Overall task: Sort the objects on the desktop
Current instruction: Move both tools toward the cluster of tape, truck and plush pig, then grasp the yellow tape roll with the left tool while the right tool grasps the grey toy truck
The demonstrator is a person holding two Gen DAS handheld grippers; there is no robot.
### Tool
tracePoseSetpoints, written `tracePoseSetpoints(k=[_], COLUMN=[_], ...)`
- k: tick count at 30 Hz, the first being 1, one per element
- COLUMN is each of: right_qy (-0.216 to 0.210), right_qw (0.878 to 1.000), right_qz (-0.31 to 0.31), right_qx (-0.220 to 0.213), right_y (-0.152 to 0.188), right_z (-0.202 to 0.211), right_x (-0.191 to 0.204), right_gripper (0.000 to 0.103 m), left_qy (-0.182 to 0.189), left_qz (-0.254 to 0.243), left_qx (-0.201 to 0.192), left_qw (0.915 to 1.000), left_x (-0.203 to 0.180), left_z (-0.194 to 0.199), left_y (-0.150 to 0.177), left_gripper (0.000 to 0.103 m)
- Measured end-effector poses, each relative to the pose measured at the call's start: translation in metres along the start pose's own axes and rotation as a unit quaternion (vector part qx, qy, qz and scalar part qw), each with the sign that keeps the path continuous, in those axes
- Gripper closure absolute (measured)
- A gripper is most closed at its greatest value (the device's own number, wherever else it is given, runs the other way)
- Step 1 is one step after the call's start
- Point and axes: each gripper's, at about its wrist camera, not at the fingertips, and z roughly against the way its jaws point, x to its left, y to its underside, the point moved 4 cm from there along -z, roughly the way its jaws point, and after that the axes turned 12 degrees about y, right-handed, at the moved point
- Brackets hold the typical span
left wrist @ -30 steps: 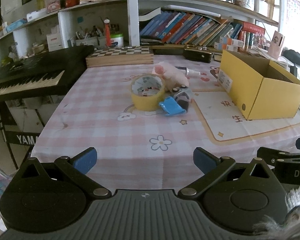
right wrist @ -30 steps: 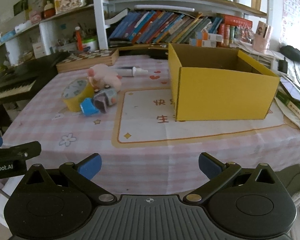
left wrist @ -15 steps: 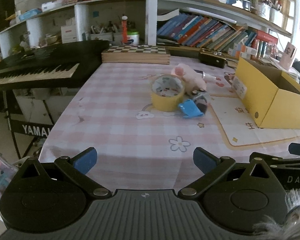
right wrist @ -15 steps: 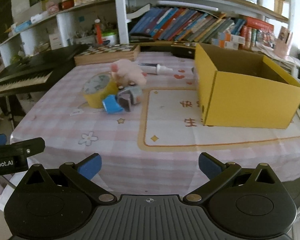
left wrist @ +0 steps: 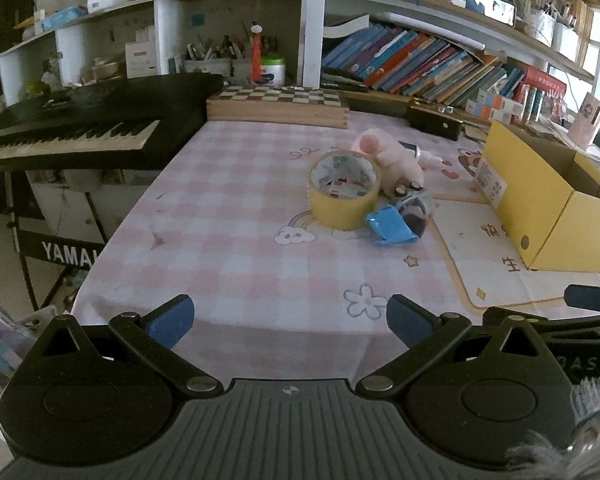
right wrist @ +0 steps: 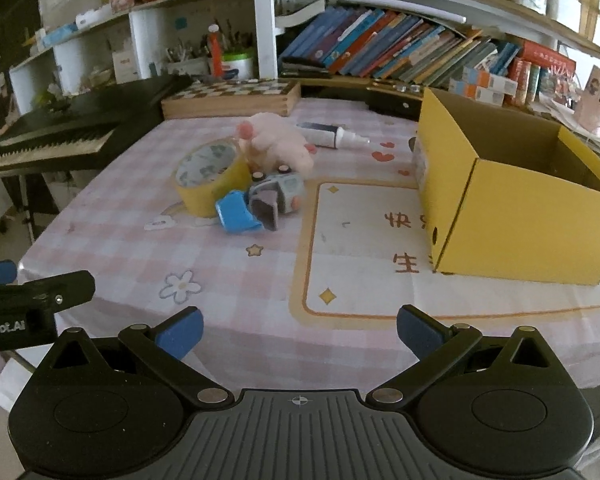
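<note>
A yellow tape roll (left wrist: 343, 189) (right wrist: 210, 176) stands mid-table beside a pink plush toy (left wrist: 384, 154) (right wrist: 278, 144), a small grey-blue toy car (left wrist: 414, 208) (right wrist: 278, 196) and a blue scoop-shaped piece (left wrist: 390, 228) (right wrist: 236, 214). A white-tipped tube (right wrist: 332, 136) lies behind the plush. An open yellow cardboard box (left wrist: 548, 196) (right wrist: 512, 196) sits to the right. My left gripper (left wrist: 290, 320) hovers open at the table's near edge, well short of the pile. My right gripper (right wrist: 298, 330) is open too, over the near edge, with nothing between its fingers.
A black keyboard (left wrist: 76, 124) on a stand flanks the table's left side. A wooden chessboard box (left wrist: 278, 106) lies at the back, with a dark case (left wrist: 434, 122) beside it. Shelves of books (right wrist: 400, 56) rise behind. The pink checked tablecloth (left wrist: 240, 248) has a printed mat (right wrist: 364, 248).
Both grippers have swung their view leftward and shifted slightly; the pile and box now sit further right in each view. Nothing on the table has moved. Both stay open.
</note>
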Motion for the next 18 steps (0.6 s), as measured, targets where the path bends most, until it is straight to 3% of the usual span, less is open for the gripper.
tracePoseSetpoints(k=[18], right_qy=[-0.022], right_qw=[0.999], right_qz=[0.027], right_qx=[0.008], right_y=[-0.045], right_z=[-0.055], right_x=[-0.009], right_gripper=[0.0], left_qy=[0.01], left_qz=[0.011], left_qx=[0.011], left_qw=[0.9998], left_x=[-0.013], left_z=[-0.056], left_y=[-0.038], left_gripper=[0.0])
